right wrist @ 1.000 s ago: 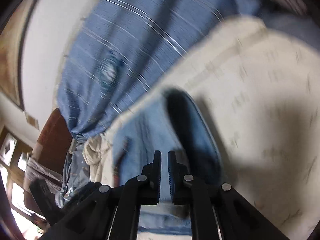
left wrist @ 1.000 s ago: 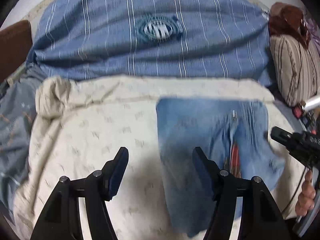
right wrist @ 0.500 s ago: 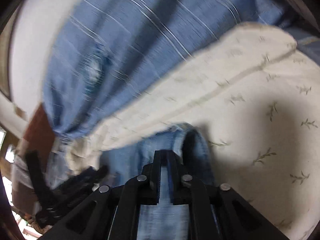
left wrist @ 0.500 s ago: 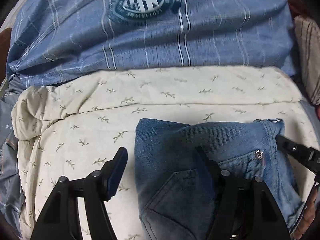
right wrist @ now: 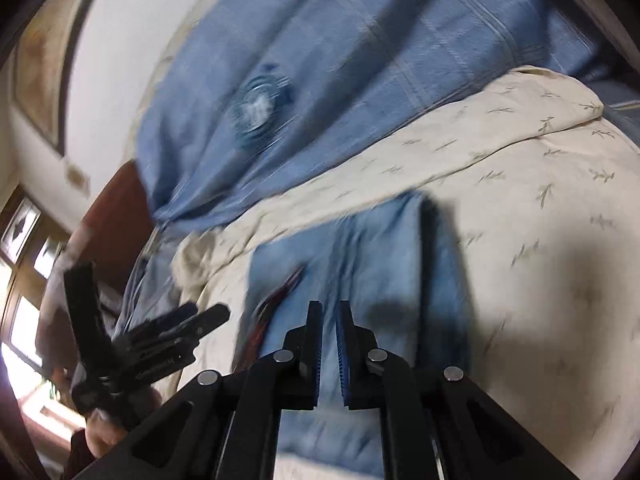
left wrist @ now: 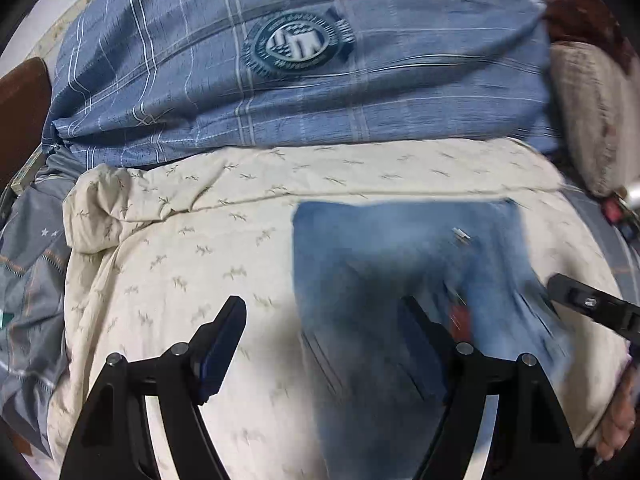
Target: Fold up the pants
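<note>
1. Folded blue denim pants lying flat on a cream leaf-print bedsheet, toward the right of the left wrist view; blurred, with a small metal rivet or button showing near the top edge.
2. Left tool hovering over the bed with jaws spread wide, having just been opening further — nothing gripped; left finger over bare sheet, right finger over the denim, no contact visible.
3. Right tool drawn nearly together, only a thin slit left between the ribbed blue pads; no cloth seen pinched there, though blur makes that hard to confirm.
4. Same pants in the right wrist view directly beyond the right tool's tips, a darker fold line running along their right side and a reddish streak near the left edge — possibly a label, too smeared to tell.
5. Right tool also seen at the right edge of the left wrist view as a black arm, a hand beneath it.
6. Left tool visible at lower left of the right wrist view, fingers splayed, held by a hand.
7. Beyond the sheet, a large blue striped pillow with a round dark emblem lying across the head of the bed.
8. A striped brownish cushion at far right, just beside the pillow's end.
9. Grey patterned fabric bunched at the left edge of the bed.
</note>
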